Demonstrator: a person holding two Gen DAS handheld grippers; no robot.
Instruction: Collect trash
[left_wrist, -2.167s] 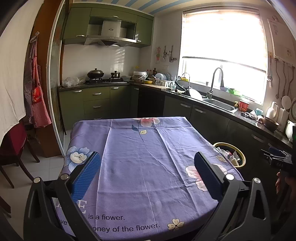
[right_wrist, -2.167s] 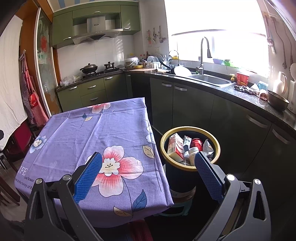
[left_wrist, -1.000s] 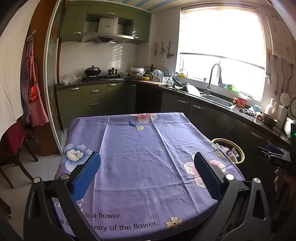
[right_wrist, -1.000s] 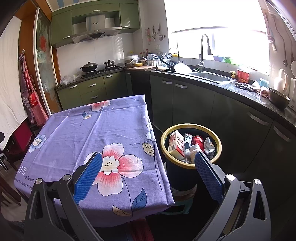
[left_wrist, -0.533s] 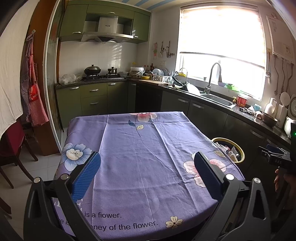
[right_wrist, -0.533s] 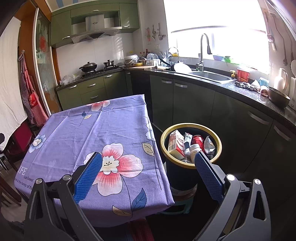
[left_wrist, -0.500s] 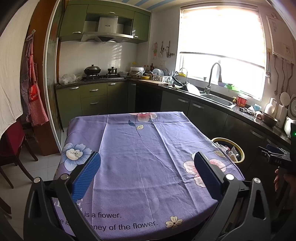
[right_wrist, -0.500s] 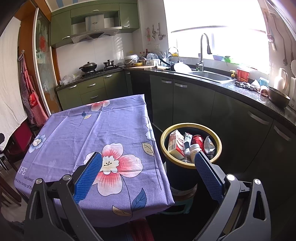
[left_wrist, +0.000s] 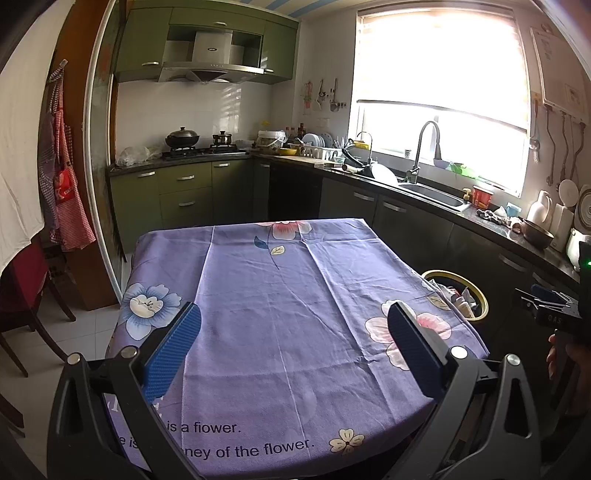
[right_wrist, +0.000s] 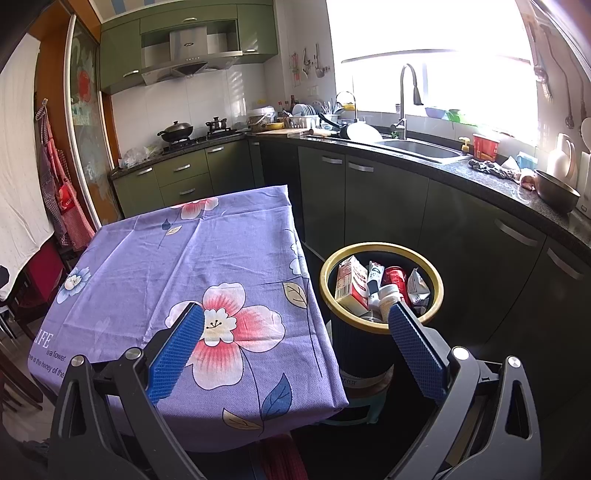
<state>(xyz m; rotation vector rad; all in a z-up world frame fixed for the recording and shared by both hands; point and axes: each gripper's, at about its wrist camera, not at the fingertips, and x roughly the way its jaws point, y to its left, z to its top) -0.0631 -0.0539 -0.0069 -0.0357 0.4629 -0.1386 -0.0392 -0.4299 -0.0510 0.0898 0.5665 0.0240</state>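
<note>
Purple floral tablecloth (left_wrist: 295, 314) spreads ahead of our left gripper (left_wrist: 293, 345), whose jaws stand wide apart and empty. Our right gripper (right_wrist: 295, 345), likewise spread and empty, hovers with its right fingertip (right_wrist: 413, 343) before the yellow-rimmed bin (right_wrist: 437, 295), which holds a carton (right_wrist: 351, 286), red can (right_wrist: 396, 277) and white bottle (right_wrist: 388, 295).

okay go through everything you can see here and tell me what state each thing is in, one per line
Left gripper: jaws open, holding nothing.
Right gripper: jaws open, holding nothing.
Trash bin: uncovered, upright, nearly full.
Milk carton: in the bin, standing tilted.
Red can: in the bin.
Tablecloth: spread flat, nothing on it.
</note>
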